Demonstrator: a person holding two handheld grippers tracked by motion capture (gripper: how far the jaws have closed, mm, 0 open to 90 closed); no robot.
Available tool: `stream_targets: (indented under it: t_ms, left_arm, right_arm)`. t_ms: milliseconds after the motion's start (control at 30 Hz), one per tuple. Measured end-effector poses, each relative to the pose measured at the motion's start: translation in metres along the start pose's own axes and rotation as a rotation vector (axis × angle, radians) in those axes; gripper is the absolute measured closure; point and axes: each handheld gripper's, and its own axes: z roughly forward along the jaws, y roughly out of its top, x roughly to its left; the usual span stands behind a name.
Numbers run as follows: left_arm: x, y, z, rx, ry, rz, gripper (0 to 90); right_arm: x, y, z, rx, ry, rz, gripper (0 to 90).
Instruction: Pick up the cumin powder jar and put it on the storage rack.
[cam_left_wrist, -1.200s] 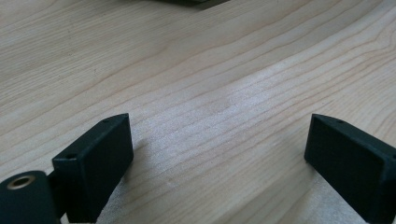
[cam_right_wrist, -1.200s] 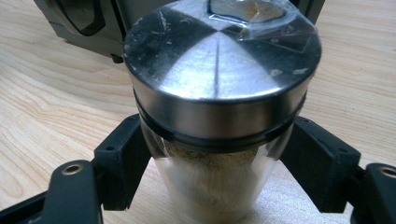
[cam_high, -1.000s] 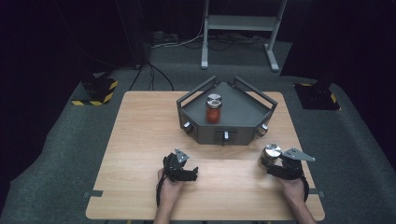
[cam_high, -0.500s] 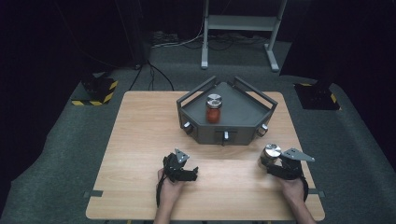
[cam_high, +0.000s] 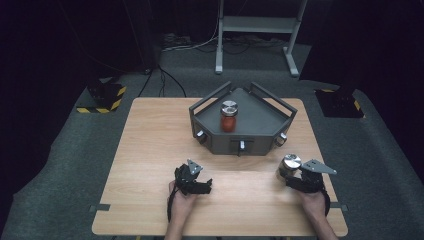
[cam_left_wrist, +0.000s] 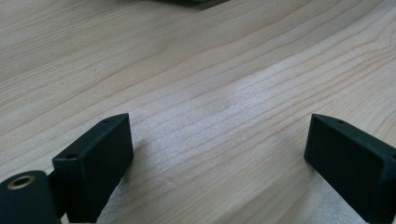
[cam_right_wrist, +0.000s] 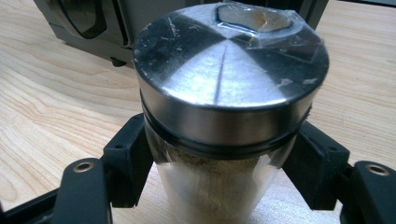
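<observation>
Right gripper (cam_right_wrist: 219, 186) jaws, just closing, clamp the spice jar (cam_right_wrist: 224, 116) below its steel lid (cam_right_wrist: 229, 60); smooth glass may slip when lifted. Left gripper (cam_left_wrist: 219, 154) jaws stand apart, empty.

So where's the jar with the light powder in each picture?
High view: the jar of pale powder stands low right on the table, in the right claw.
Left gripper view: bare wood between the open jaws, no jar.
Right gripper view: it sits in the middle, jaws pressing both sides.
Shared landmark: the grey tray, behind the jar.
</observation>
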Motion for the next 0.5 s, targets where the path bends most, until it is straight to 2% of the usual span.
stream_targets:
  t_ms: [500]
  left_arm:
    - [0.0000, 0.0000, 0.0000, 0.000, 0.000, 0.000, 8.1]
  right_arm:
    - [-0.0001, -0.0011, -0.0018, -0.009, -0.005, 0.003, 31.0]
